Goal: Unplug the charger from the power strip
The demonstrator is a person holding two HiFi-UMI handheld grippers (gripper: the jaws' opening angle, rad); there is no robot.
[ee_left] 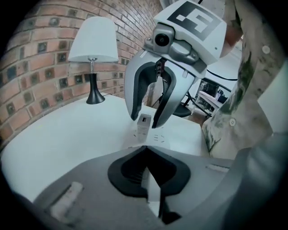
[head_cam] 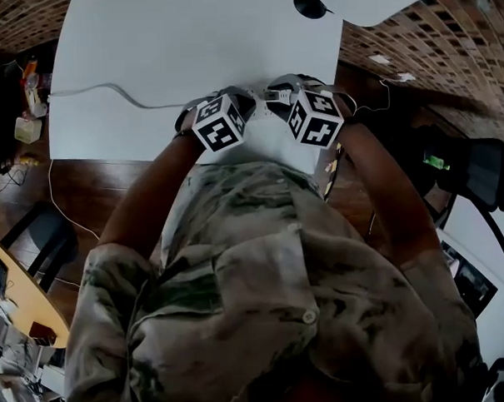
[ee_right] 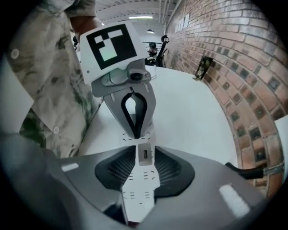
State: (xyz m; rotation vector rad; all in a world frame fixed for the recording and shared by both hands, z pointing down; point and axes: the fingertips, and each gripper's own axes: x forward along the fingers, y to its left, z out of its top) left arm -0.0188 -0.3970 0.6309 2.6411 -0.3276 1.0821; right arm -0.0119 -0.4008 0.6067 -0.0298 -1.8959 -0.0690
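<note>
Charger (ee_right: 145, 155): small white block with one USB port, plugged into the white power strip (ee_right: 139, 188) at the bench's (head_cam: 145, 42) near edge, toward its right corner. My right hand-held gripper (ee_left: 146, 122) clamps its sides; my left hand-held gripper (ee_right: 135, 133) pinches the strip's end.

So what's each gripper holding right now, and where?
Left gripper clamps the power strip at its end. Right gripper pinches the charger by its two sides, plugged into the strip.
</note>
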